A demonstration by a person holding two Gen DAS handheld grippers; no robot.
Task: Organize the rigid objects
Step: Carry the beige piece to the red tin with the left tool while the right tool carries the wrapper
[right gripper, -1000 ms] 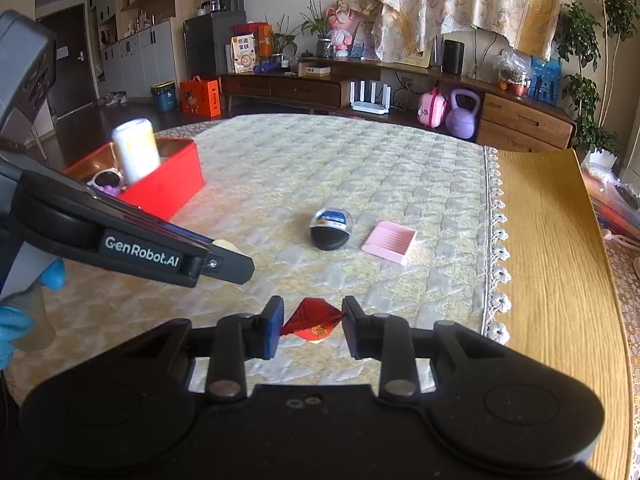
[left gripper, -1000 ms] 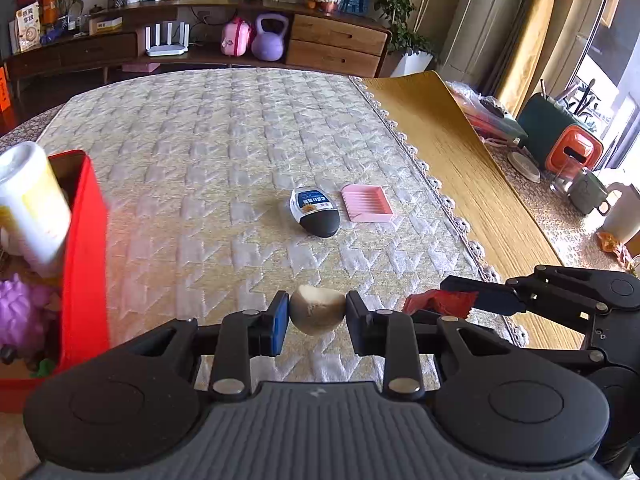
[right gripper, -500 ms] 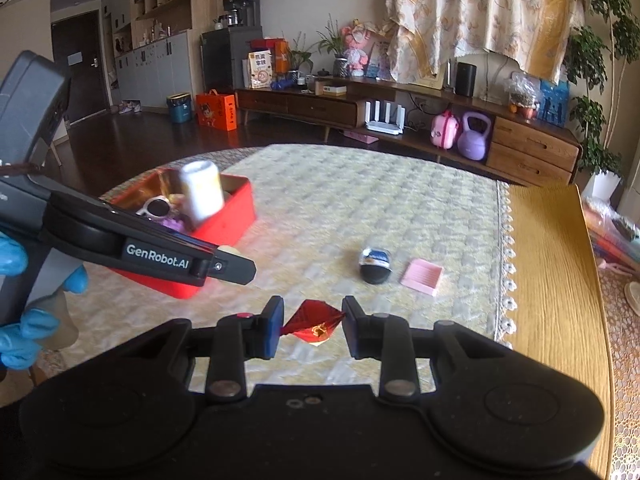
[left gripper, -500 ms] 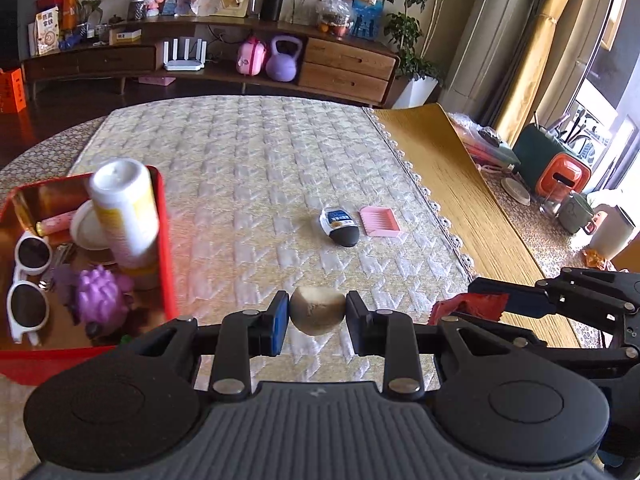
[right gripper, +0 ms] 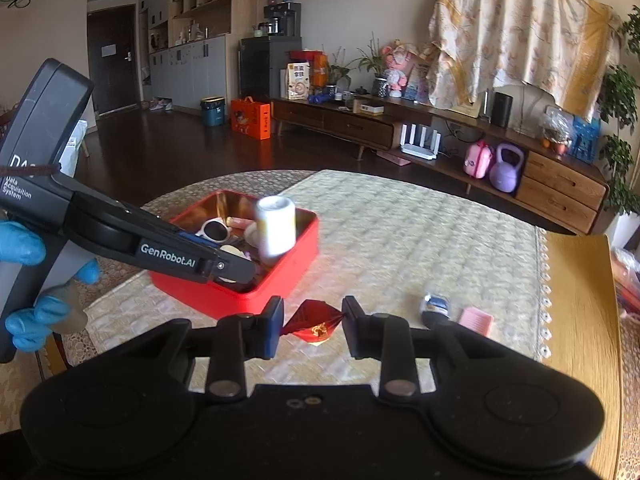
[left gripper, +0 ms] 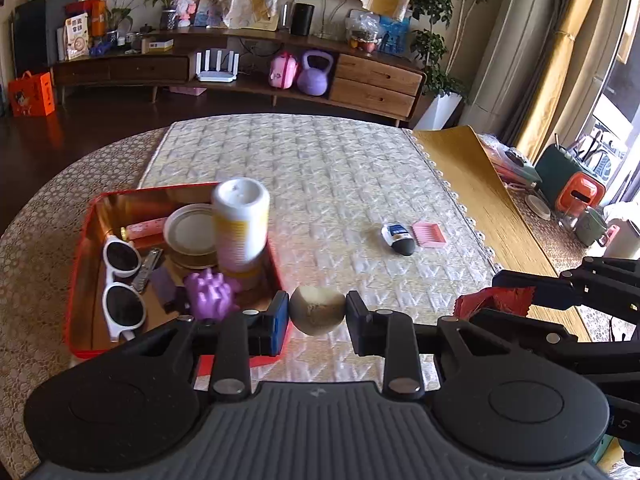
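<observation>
The left tool (left gripper: 317, 316) pinches a stone (left gripper: 317, 309) beside the red tin (left gripper: 80, 256).

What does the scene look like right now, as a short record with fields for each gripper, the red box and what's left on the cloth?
left gripper: shut on round beige stone-like ball
right gripper: shut on crumpled red foil packet
red metal box: holds white sunglasses, purple spiky toy, white-and-yellow can
quilted cloth: black-and-white bottle beside pink ridged tray

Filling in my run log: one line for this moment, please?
left gripper: shut on beige stone | right gripper: shut on red packet | red box: ahead
</observation>
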